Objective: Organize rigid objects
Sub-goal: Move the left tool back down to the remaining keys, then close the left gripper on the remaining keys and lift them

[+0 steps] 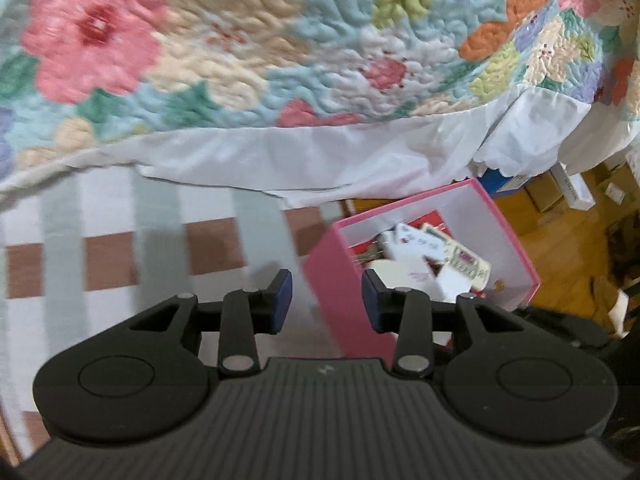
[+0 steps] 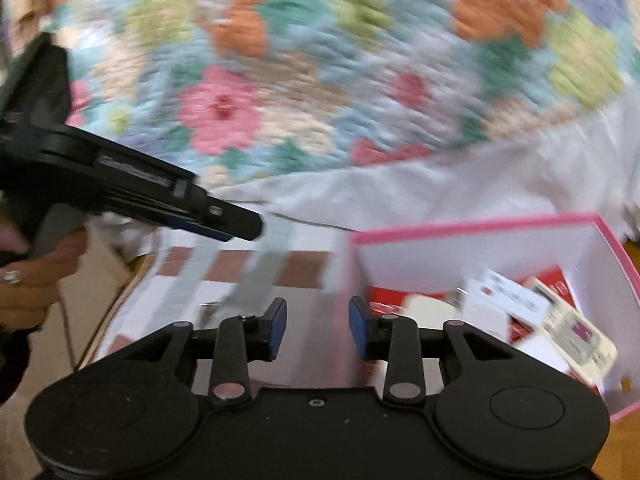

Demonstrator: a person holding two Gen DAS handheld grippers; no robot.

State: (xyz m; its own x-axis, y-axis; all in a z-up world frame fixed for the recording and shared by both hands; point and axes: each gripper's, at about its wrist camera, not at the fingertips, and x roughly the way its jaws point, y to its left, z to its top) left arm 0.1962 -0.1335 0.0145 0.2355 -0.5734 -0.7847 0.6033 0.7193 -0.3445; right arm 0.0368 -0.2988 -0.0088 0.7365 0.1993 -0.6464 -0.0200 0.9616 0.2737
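A pink box (image 1: 344,280) with white inner walls stands open on the floor beside the bed. Inside lie several small things: white packets (image 1: 404,256), a cream printed packet (image 1: 466,262) and something red underneath. My left gripper (image 1: 326,300) is open and empty, its fingers straddling the box's near left wall from above. The right wrist view shows the same box (image 2: 480,226) with the cream packet (image 2: 576,332) and a white card (image 2: 508,292). My right gripper (image 2: 318,328) is also open and empty over that left wall. The left gripper (image 2: 244,228) reaches in from the left, held by a hand (image 2: 36,276).
A floral quilt (image 1: 240,40) with a white sheet (image 1: 360,152) hanging below it fills the back. A brown, grey and white checked cloth (image 1: 120,248) lies left of the box. On the wooden floor (image 1: 560,240) at the right stand cardboard boxes and a blue box (image 1: 500,184).
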